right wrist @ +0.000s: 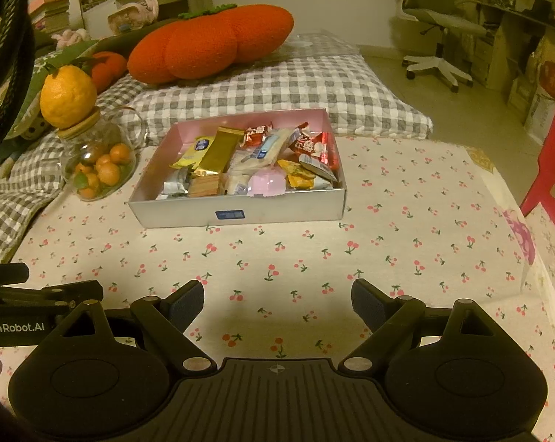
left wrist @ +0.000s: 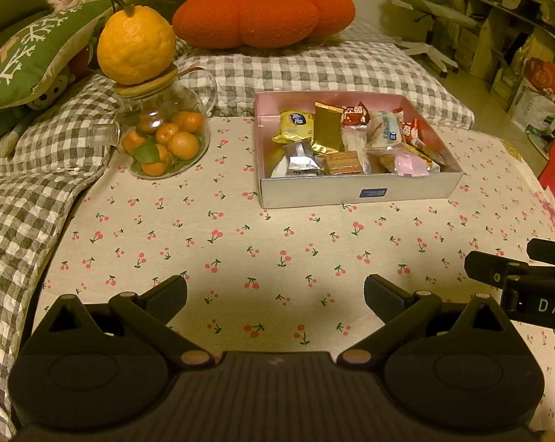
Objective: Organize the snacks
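Observation:
A shallow silver box (left wrist: 358,193) with a pink inside stands on the cherry-print cloth and holds several wrapped snacks, among them a gold packet (left wrist: 327,127), a yellow packet (left wrist: 294,125) and a pink one (left wrist: 410,164). It also shows in the right wrist view (right wrist: 240,215), with the gold packet (right wrist: 218,151). My left gripper (left wrist: 275,296) is open and empty, well short of the box. My right gripper (right wrist: 277,302) is open and empty, also short of it.
A glass jar of small oranges (left wrist: 163,136) with a big yellow citrus (left wrist: 135,46) on its lid stands left of the box. A checked quilt (left wrist: 16,199) and cushions lie left and behind. A red stool (right wrist: 550,169) stands at the right.

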{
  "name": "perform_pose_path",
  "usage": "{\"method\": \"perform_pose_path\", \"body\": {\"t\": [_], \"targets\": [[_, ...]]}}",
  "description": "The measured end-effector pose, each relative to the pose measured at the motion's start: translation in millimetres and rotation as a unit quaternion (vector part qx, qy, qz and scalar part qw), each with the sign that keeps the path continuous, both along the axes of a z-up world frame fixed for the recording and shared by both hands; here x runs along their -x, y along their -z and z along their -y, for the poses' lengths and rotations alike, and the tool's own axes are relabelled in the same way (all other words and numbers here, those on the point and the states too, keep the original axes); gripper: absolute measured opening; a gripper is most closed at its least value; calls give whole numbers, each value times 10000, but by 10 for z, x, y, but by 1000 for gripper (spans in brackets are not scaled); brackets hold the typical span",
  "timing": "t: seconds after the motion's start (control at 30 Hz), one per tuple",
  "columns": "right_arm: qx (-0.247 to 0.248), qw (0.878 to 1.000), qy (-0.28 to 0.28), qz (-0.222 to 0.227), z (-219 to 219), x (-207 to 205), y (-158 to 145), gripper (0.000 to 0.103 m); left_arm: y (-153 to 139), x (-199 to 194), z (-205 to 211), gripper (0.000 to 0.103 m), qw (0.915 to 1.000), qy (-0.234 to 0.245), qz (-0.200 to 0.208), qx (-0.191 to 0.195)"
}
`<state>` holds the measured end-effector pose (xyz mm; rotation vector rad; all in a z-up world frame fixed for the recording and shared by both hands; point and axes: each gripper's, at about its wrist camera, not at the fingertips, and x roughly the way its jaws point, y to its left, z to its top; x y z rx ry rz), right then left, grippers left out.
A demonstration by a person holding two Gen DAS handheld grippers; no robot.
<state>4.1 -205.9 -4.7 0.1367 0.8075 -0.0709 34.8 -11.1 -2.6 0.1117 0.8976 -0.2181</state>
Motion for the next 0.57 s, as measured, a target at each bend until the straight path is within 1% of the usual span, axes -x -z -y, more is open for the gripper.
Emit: {"method": "perform_pose_path", "body": {"t": [0.47,0.57], "targets": [[11,10000,8,-33,5,-6,17,89,-4,3,1,103,10000,-6,3,-14],[6,10000,16,-52,-8,-13,34,89,5,-8,-2,103,10000,49,-53,21]]}}
